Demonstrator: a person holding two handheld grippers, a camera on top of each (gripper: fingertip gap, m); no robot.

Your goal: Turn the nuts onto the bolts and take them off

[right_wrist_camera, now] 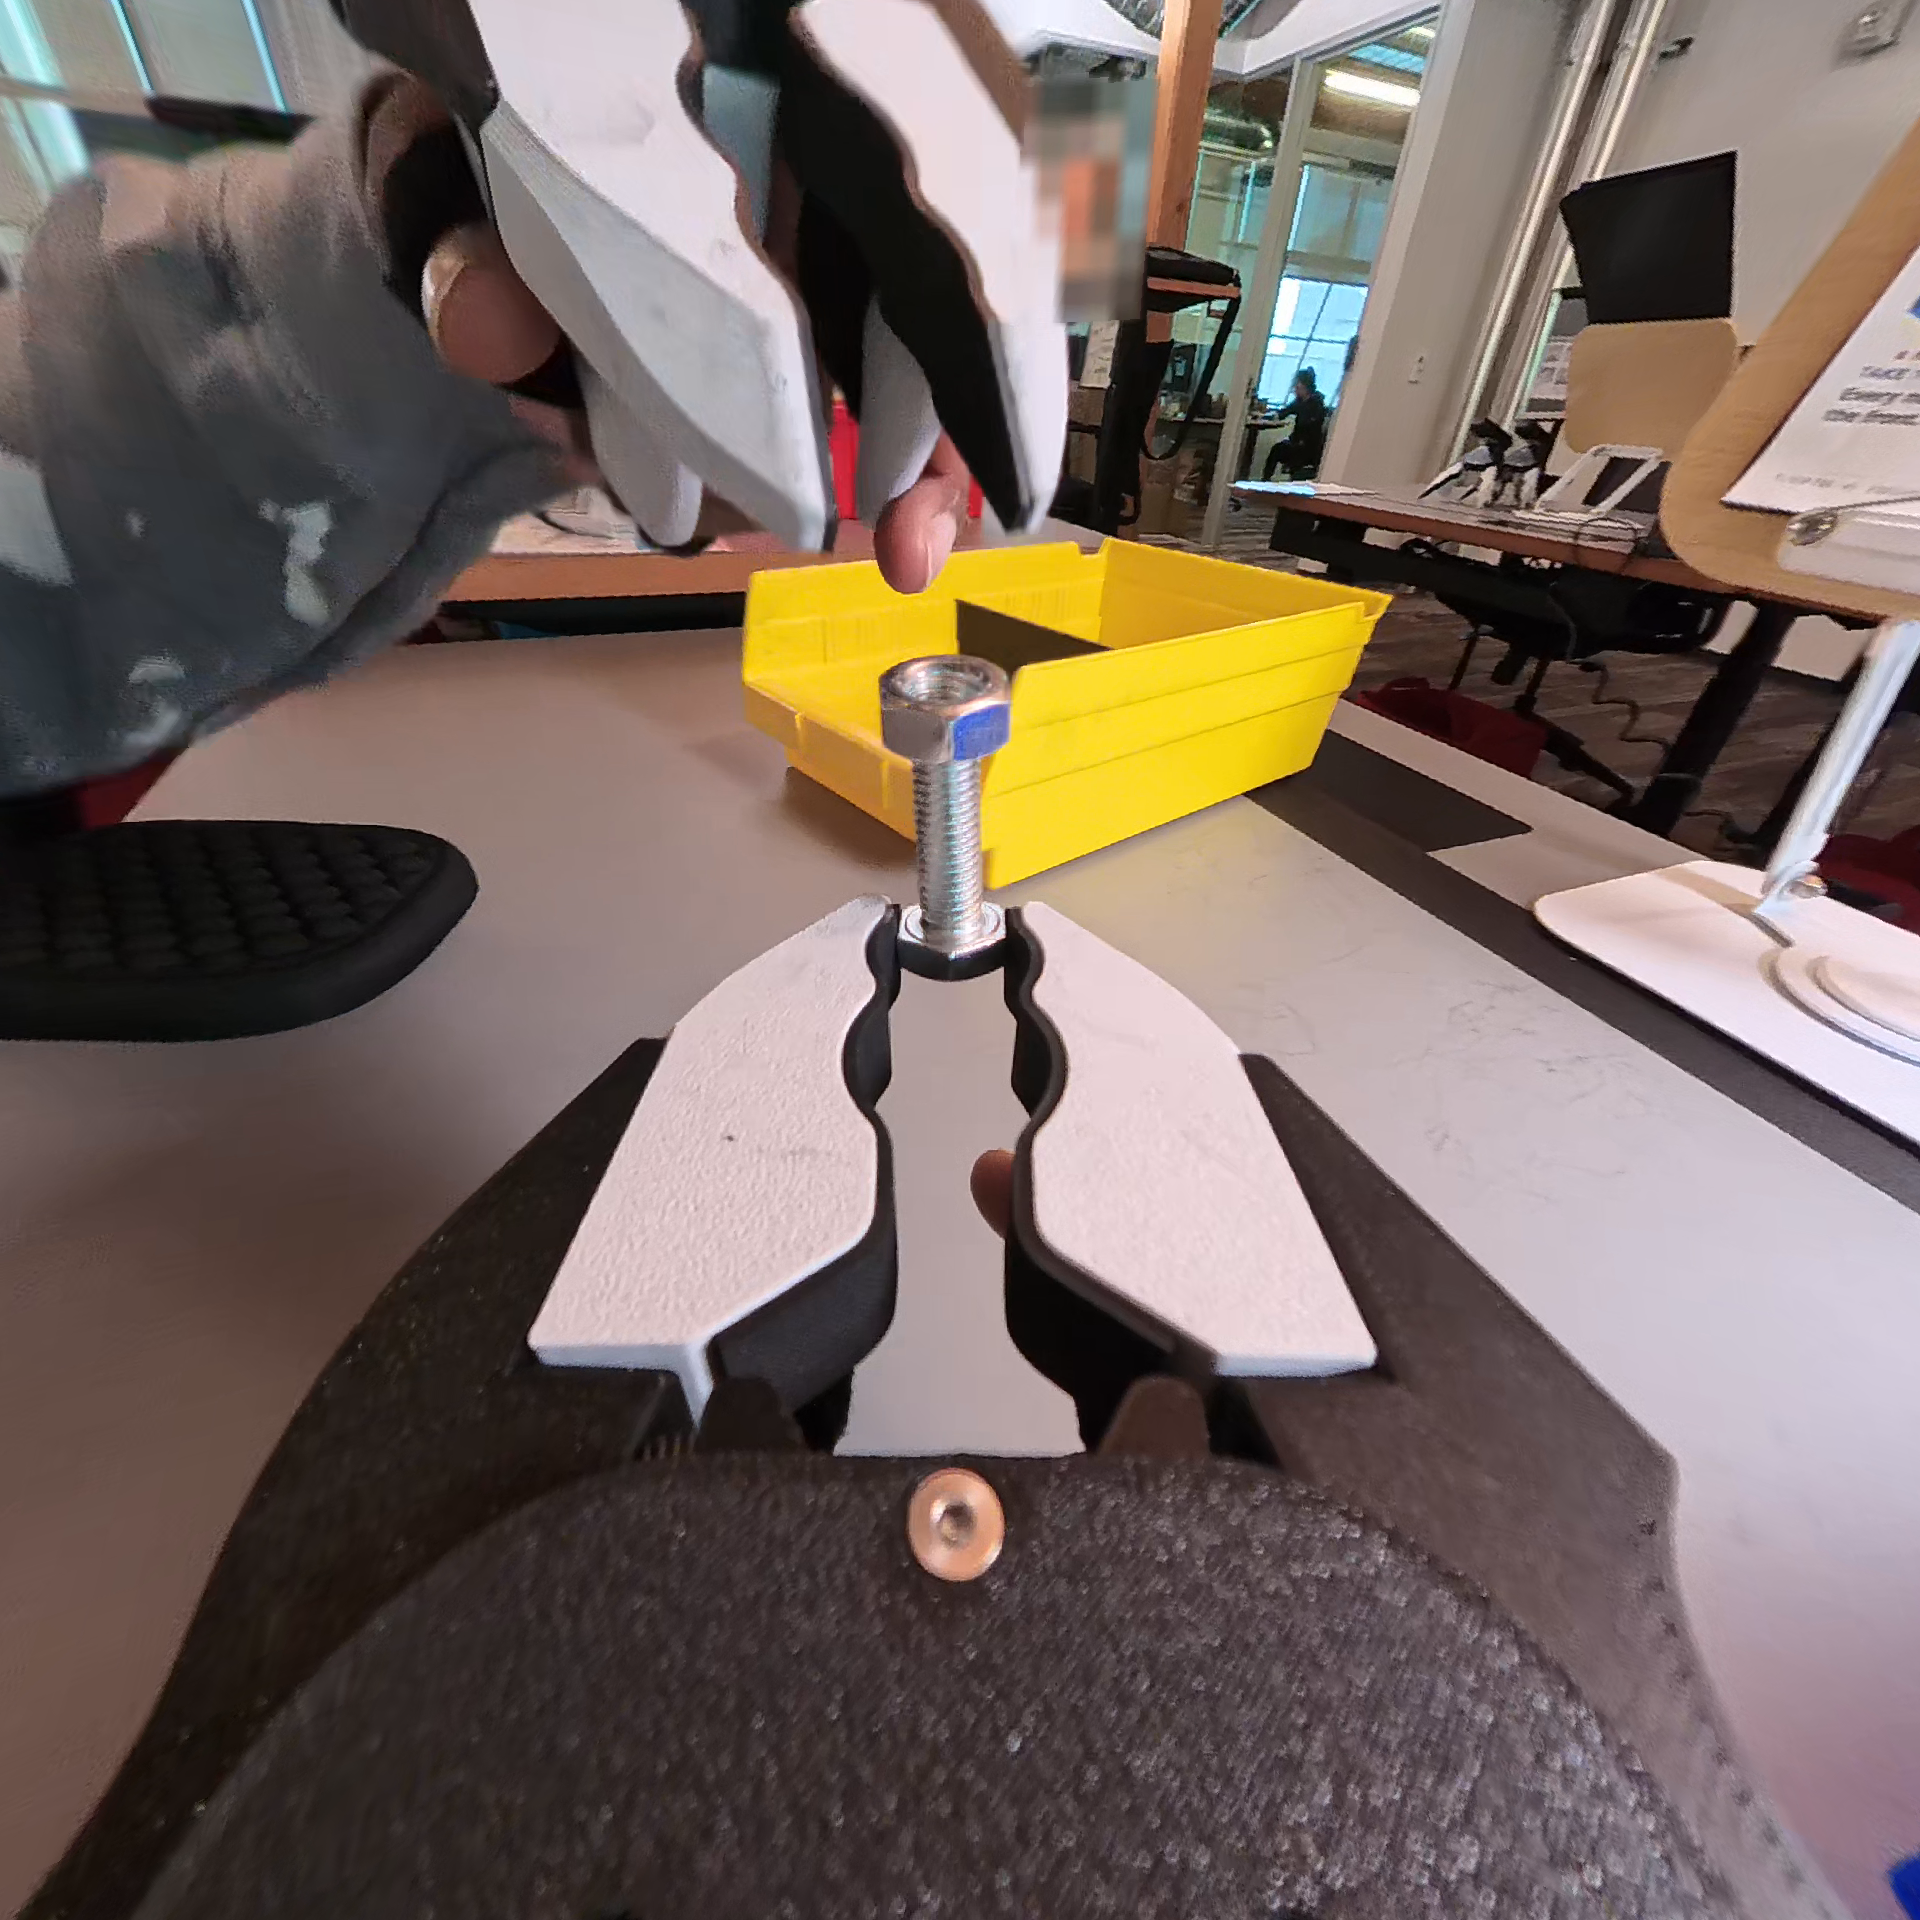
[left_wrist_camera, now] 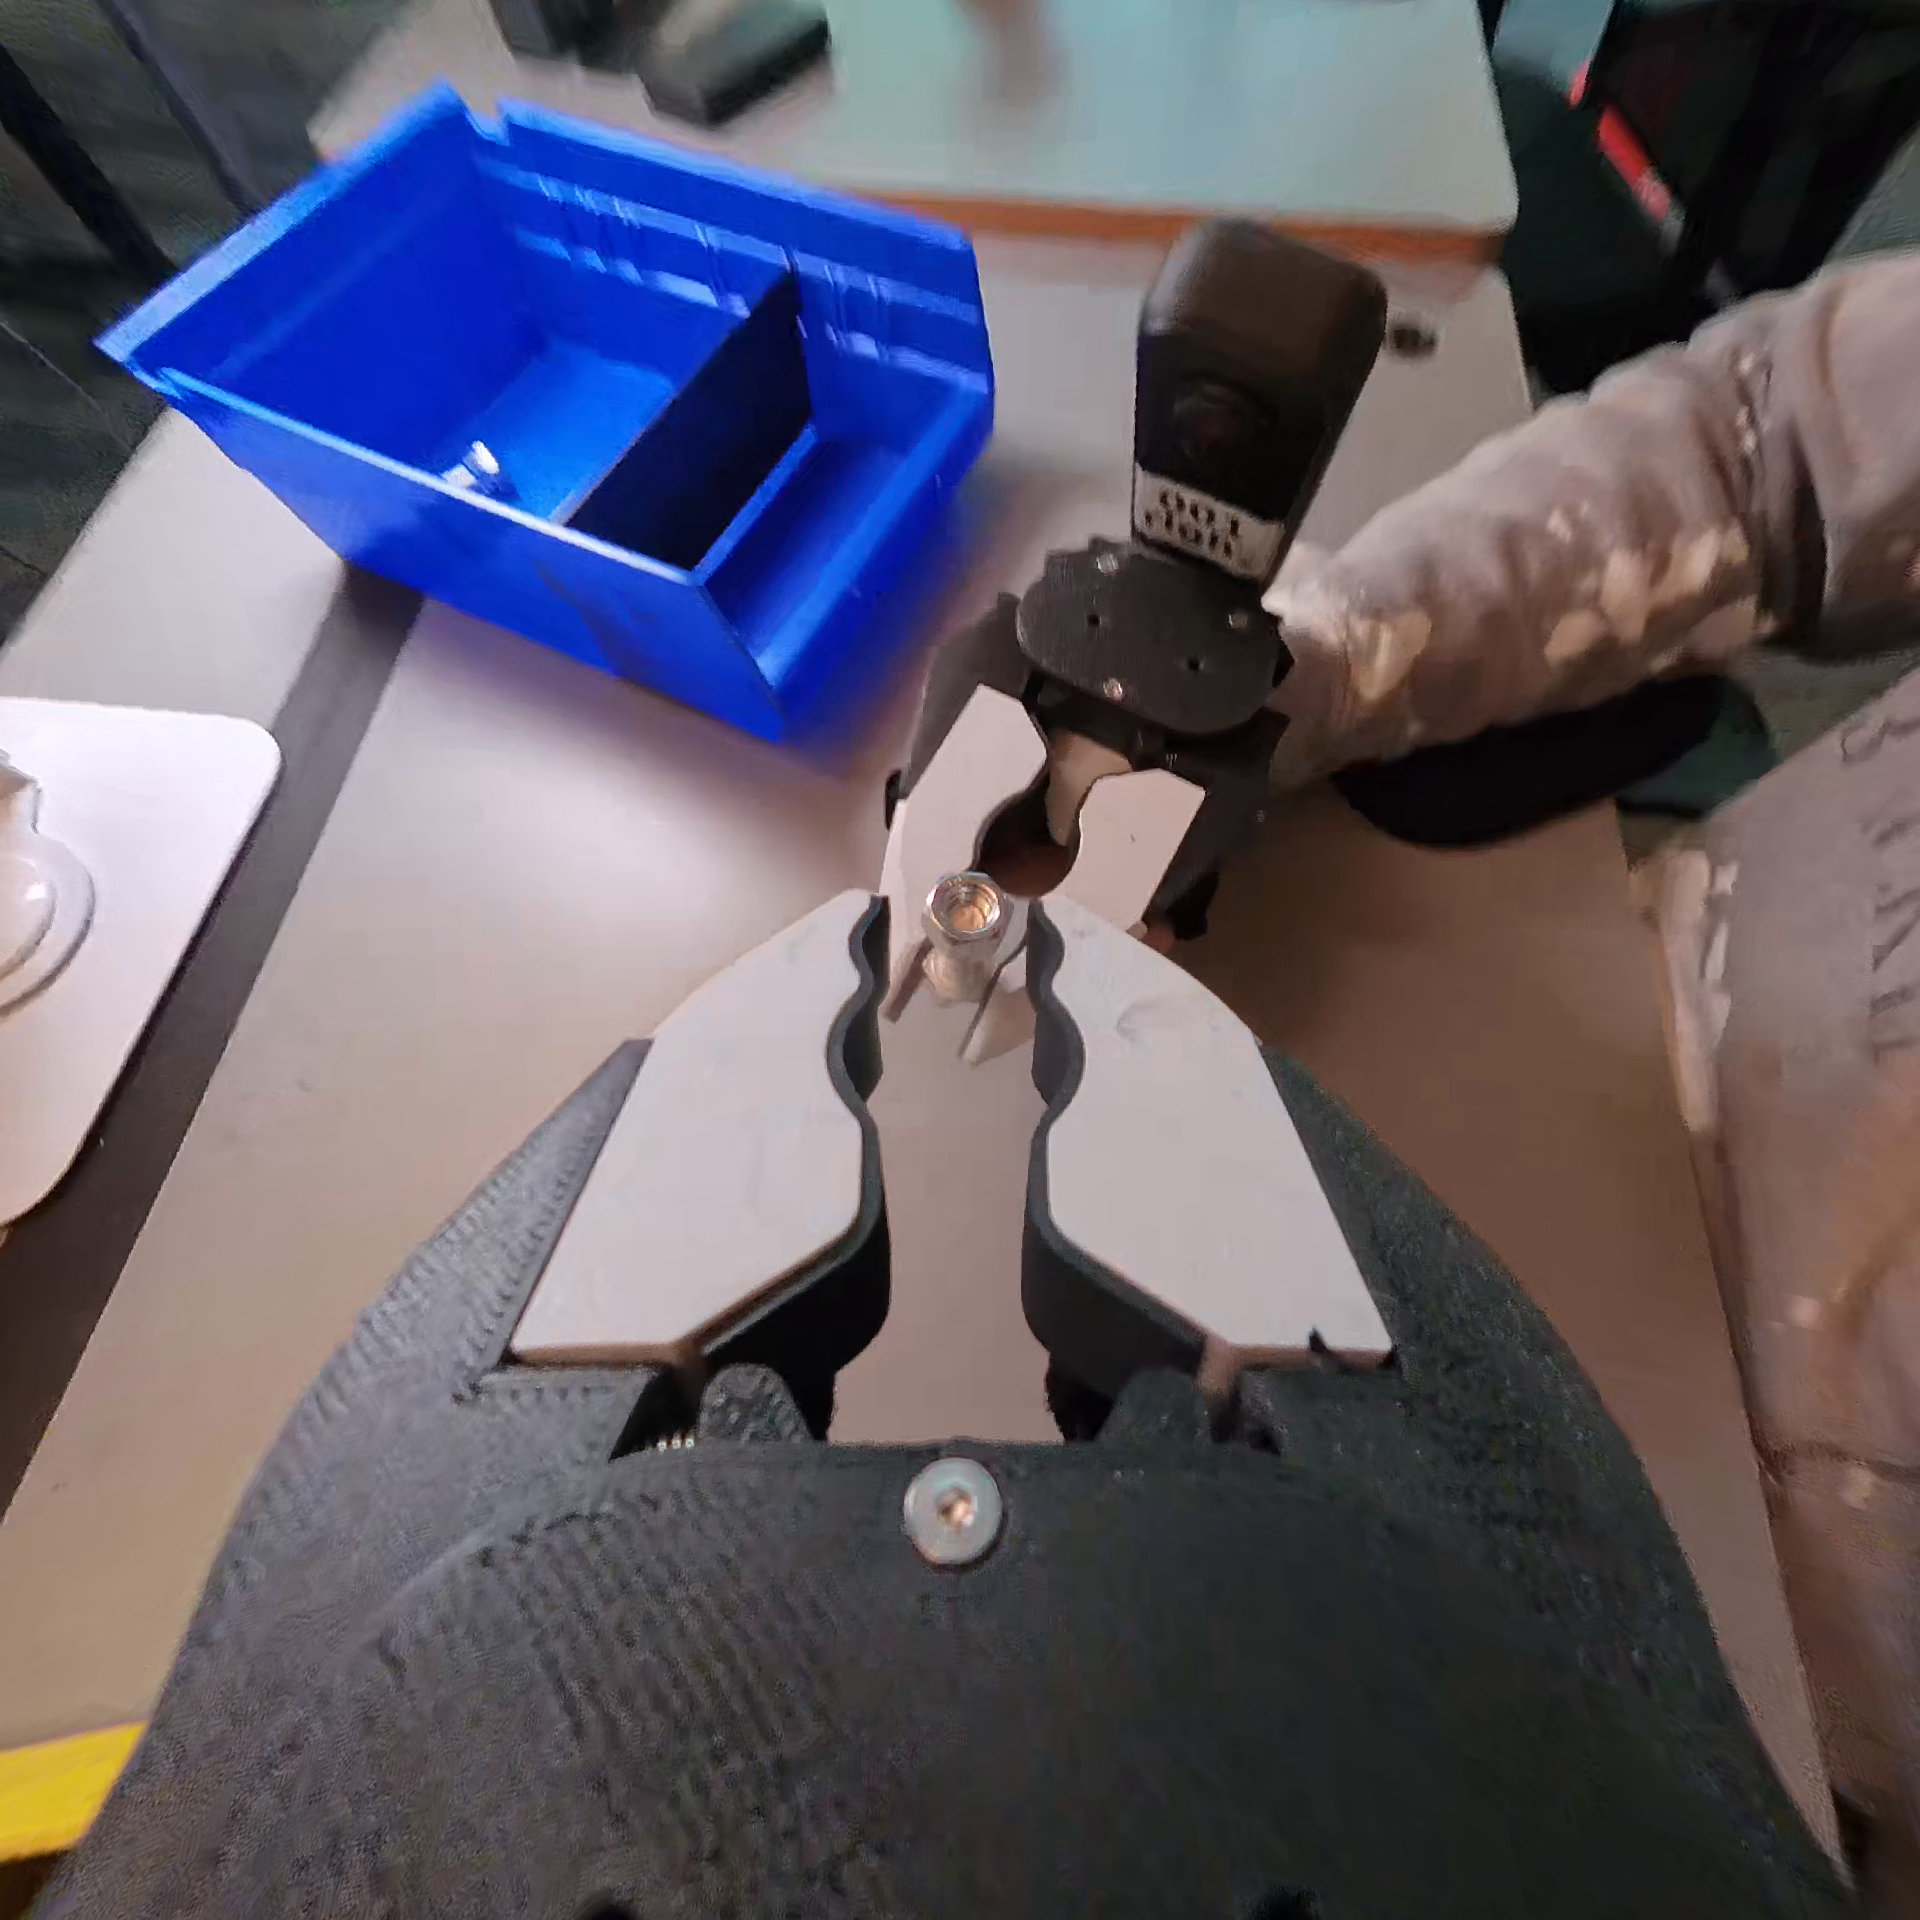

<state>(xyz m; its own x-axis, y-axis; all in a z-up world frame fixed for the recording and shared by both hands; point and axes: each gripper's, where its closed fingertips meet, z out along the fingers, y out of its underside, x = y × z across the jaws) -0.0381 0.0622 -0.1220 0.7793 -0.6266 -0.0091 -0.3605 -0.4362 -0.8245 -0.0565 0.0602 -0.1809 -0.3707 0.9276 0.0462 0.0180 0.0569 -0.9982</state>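
A silver bolt (right_wrist_camera: 945,842) stands upright with its head clamped between my right gripper's (right_wrist_camera: 951,935) fingertips. A silver hex nut (right_wrist_camera: 943,707) with a blue mark sits on the bolt's top end. My left gripper (right_wrist_camera: 920,520) hangs open just above the nut and is not touching it. In the left wrist view I look down on the nut (left_wrist_camera: 961,914), which shows between my left gripper's (left_wrist_camera: 956,925) open fingertips. My right gripper (left_wrist_camera: 940,1013) holds the bolt from the far side there.
A blue divided bin (left_wrist_camera: 343,312) stands at the back left with a bolt (left_wrist_camera: 473,473) inside. A yellow bin (right_wrist_camera: 1143,727) stands behind the bolt. A black wrist pad (right_wrist_camera: 208,914) lies to the left. A white stand base (right_wrist_camera: 1683,956) is at the right. The tips of one gripper are about 6 centimeters away from the tips of the other.
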